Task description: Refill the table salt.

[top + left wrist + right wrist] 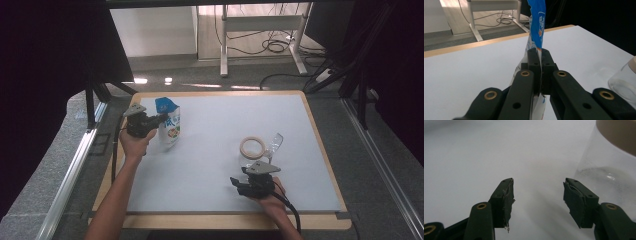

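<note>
Right hand-held gripper (245, 186) gapes beside glass jar (261, 148); left hand-held gripper (159, 120) pinches pouch (169, 124).

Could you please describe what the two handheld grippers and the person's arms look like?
Both the left gripper and right gripper are black, each topped by a grey three-cornered plate and trailing a black cable. Their linkages carry brass-coloured rivets. The right one's pads look frayed. The forearms are bare, without sleeves.
</note>
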A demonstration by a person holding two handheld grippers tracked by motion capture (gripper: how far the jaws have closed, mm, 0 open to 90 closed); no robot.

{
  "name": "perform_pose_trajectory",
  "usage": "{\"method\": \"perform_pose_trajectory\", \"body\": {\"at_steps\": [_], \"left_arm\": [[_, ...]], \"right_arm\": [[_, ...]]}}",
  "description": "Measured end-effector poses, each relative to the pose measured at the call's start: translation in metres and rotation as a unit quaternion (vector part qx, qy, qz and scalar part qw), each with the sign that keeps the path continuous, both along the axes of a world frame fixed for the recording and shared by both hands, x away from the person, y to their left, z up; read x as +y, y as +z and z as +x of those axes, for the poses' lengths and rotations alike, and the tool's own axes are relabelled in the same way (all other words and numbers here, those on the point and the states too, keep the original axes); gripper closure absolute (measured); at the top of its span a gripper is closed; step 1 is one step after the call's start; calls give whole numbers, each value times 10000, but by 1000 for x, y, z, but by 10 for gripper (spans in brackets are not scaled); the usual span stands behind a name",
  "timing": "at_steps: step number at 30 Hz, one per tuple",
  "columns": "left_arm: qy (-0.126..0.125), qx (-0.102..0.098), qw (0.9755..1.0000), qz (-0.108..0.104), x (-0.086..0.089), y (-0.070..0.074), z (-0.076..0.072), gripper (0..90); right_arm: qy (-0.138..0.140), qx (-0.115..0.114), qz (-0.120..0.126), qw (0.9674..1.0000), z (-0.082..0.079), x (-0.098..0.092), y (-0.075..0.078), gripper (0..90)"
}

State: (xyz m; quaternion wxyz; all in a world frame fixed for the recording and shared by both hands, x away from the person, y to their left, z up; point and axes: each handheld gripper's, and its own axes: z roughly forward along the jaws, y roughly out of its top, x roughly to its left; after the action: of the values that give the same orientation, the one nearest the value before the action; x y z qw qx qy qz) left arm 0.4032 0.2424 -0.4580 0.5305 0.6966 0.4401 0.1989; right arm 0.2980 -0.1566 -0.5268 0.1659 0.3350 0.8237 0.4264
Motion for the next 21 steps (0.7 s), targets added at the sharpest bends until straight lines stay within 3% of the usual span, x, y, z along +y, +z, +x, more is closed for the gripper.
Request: {"method": "perform_pose_trajectory", "body": {"at_steps": [21], "left_arm": [[-219,14,9998,-23,-14,-3,-12,899]], "right_arm": [[202,0,21,9998,-1,13,-1,411]]}}
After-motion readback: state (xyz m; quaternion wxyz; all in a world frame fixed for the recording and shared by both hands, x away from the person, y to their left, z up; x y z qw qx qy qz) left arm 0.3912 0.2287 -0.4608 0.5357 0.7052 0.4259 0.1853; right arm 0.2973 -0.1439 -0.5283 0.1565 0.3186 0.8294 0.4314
